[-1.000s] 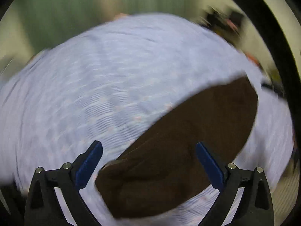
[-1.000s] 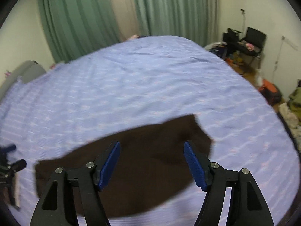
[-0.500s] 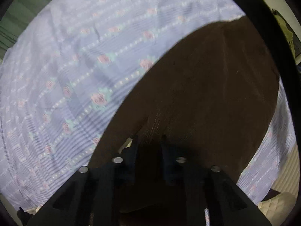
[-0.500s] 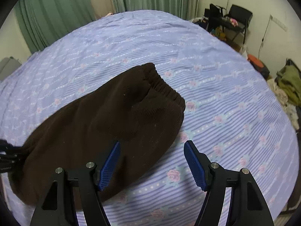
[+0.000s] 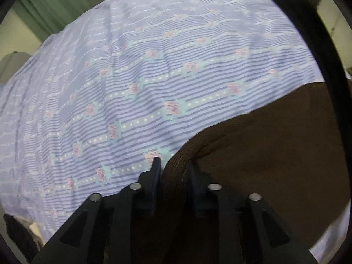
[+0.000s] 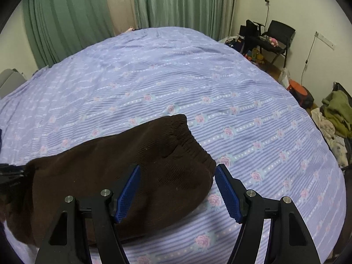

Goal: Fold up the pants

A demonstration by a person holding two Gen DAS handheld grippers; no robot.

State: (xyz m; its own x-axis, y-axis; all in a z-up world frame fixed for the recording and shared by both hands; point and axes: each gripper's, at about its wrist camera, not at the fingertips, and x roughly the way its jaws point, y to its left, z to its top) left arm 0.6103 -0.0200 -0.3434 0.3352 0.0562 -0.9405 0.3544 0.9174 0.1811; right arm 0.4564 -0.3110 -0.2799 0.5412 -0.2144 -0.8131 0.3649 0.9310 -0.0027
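Dark brown corduroy pants (image 6: 123,167) lie folded on a lilac flowered bedspread (image 6: 176,83), with the elastic waistband (image 6: 193,140) at the right end. My right gripper (image 6: 177,176) is open and empty, low over the waistband's near corner. My left gripper (image 5: 173,165) is shut on a bunched edge of the pants (image 5: 264,154) at their left end, and it shows in the right wrist view at the left edge (image 6: 10,173).
Green curtains (image 6: 70,15) hang behind the bed. A black chair with clutter (image 6: 270,37) stands at the back right. A pile of clothes (image 6: 336,114) lies on the floor right of the bed.
The left gripper closed on the pants' edge and has lifted and pulled it, so more bedspread shows. The right gripper came down toward the waistband end and stays open.
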